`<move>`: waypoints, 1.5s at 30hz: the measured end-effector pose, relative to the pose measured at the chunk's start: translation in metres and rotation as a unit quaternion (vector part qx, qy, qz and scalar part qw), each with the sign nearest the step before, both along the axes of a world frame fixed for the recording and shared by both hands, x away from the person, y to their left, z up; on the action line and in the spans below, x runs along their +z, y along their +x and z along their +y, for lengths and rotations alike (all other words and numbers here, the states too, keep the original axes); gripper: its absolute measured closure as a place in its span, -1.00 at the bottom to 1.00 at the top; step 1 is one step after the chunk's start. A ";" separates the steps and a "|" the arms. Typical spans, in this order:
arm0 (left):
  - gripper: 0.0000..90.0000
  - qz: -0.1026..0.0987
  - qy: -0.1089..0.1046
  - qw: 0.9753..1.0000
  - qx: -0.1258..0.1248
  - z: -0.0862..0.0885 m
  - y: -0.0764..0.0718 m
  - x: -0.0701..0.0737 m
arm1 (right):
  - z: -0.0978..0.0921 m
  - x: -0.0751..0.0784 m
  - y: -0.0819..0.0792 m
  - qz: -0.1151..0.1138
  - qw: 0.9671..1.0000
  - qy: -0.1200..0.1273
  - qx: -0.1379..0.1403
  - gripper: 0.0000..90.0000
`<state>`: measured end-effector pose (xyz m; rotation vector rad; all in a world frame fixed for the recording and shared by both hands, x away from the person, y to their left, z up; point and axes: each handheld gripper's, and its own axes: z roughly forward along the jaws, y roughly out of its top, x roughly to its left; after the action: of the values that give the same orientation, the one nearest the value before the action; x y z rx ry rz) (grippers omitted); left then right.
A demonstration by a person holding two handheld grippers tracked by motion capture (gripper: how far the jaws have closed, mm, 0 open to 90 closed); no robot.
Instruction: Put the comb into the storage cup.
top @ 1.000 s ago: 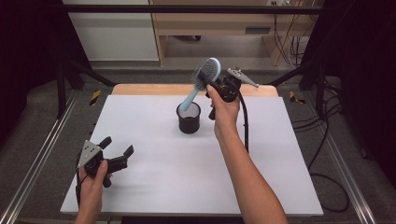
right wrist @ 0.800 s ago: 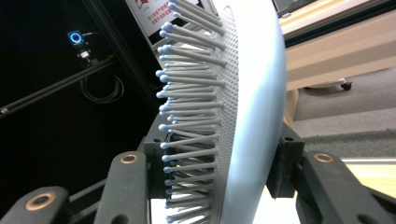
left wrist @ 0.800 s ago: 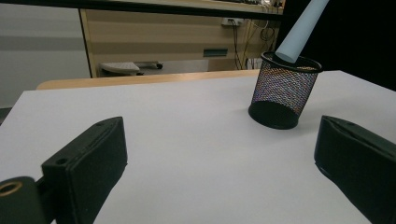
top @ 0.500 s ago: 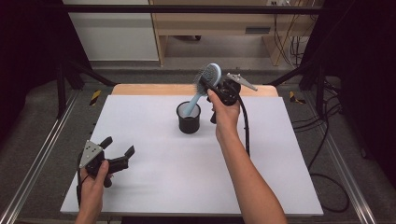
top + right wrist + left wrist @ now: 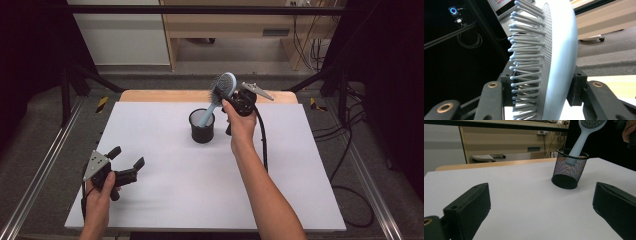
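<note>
A light-blue hairbrush stands tilted, its handle down inside a black mesh cup at the middle back of the white table. My right gripper is shut on the brush head, just right of and above the cup. In the right gripper view the bristled brush head sits clamped between the two jaws of the right gripper. My left gripper rests open at the near left, holding nothing. In the left gripper view the left gripper faces the cup and the brush handle from a distance.
The white tabletop spreads between the two hands. A wooden strip runs along the far edge. The right gripper's cable trails down the right forearm. Metal rails flank the table.
My right gripper has come down slightly with the brush, so the handle sits a little deeper in the cup. The left gripper has not moved.
</note>
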<state>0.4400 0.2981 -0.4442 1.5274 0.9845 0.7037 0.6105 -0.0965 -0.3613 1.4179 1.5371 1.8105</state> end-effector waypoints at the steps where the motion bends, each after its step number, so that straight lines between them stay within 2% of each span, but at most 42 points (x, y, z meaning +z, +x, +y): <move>1: -0.97 0.001 0.000 1.000 0.002 0.000 0.000 0.000 | 0.000 -0.001 0.000 0.000 1.000 -0.001 0.000 0.17; 11: -0.97 0.000 0.001 1.000 -0.003 -0.002 0.000 0.000 | 0.002 -0.012 0.000 0.002 1.000 -0.010 -0.003 0.17; 17: -0.97 -0.001 0.002 1.000 -0.005 -0.002 0.000 0.000 | 0.004 -0.016 0.001 0.006 1.000 -0.006 -0.006 0.17; 23: -0.97 -0.003 0.004 1.000 0.003 0.000 -0.001 0.001 | 0.008 -0.019 0.000 0.002 1.000 0.002 -0.003 0.16; 27: -0.97 -0.007 0.001 1.000 0.007 0.001 -0.001 0.002 | 0.010 -0.024 0.000 0.003 1.000 -0.006 -0.002 0.16; 36: -0.97 -0.006 0.002 1.000 0.004 0.001 -0.001 0.002 | 0.014 -0.031 -0.001 0.009 1.000 -0.004 -0.003 0.16; 45: -0.97 -0.006 -0.001 1.000 0.004 0.001 0.000 0.002 | 0.019 -0.033 0.000 0.013 1.000 0.005 0.002 0.16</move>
<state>0.4397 0.2991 -0.4425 1.5163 0.9826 0.7172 0.6102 -0.0772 -0.3946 1.4489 1.5459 1.8126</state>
